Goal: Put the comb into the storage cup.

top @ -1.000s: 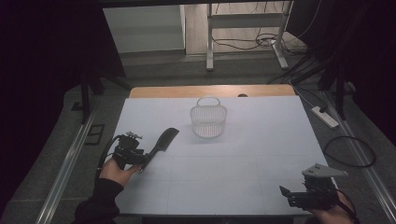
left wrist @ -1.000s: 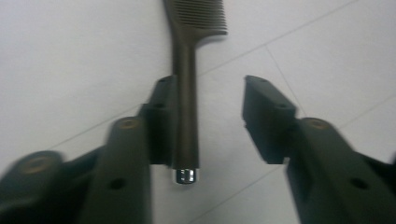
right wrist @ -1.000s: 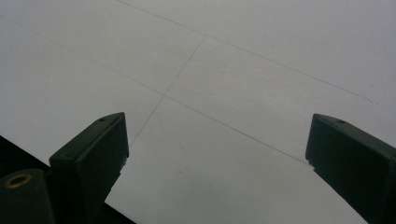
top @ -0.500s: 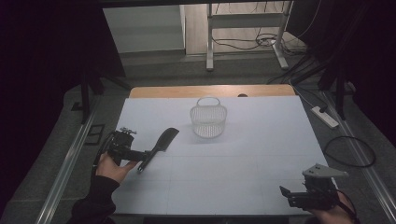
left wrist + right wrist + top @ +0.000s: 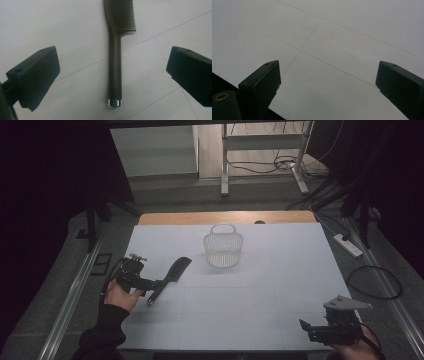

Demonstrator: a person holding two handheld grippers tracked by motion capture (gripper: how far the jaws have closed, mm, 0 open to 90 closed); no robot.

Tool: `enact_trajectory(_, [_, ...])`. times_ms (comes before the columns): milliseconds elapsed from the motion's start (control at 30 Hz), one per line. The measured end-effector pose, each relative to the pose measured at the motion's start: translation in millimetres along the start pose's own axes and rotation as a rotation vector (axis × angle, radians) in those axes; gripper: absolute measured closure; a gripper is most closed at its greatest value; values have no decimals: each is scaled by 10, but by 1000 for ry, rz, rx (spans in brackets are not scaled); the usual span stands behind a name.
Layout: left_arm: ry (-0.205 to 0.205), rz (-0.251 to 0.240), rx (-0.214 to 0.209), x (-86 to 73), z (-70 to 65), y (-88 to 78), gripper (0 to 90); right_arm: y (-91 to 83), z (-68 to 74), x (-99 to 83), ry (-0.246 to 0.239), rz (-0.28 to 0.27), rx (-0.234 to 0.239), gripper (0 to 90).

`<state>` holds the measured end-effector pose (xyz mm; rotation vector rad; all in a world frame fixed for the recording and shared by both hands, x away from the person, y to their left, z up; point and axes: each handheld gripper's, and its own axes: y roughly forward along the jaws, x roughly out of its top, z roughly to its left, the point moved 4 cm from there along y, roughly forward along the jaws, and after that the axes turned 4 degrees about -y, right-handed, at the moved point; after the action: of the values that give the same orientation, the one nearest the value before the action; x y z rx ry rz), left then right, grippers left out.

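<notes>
Left gripper (image 5: 112, 82) jaws have just been opening and stand wide, gripping nothing; our long black plastic comb (image 5: 115, 62) lies flat between them, handle nearest, teeth pointing away. We idle the right gripper (image 5: 327, 82), gaping and well apart.

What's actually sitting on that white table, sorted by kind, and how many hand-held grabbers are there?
Black comb: 1
Clear mesh basket with a handle: 1
Hand-held grippers: 2, the left gripper with jaws just opened either side of the comb's handle, and the right gripper, open over bare table
Total: 4
</notes>
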<state>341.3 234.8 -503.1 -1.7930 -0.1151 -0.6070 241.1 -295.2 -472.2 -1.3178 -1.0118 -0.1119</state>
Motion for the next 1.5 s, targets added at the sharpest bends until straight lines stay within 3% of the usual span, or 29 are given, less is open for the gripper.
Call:
enact_trajectory(633, [37,74,11,-13,-29,330,0,19,9,12,-9,8,4,63])
enact_trajectory(1167, [87,195,45,-130,-66,642,0,21,12,13,-11,10,5,62])
enact_trajectory(1300, [111,201,79,-138,-95,662,0,21,13,13,-14,10,5,62])
enact_trajectory(1500, [102,212,86,-139,-101,661,0,21,15,13,-15,12,6,62])
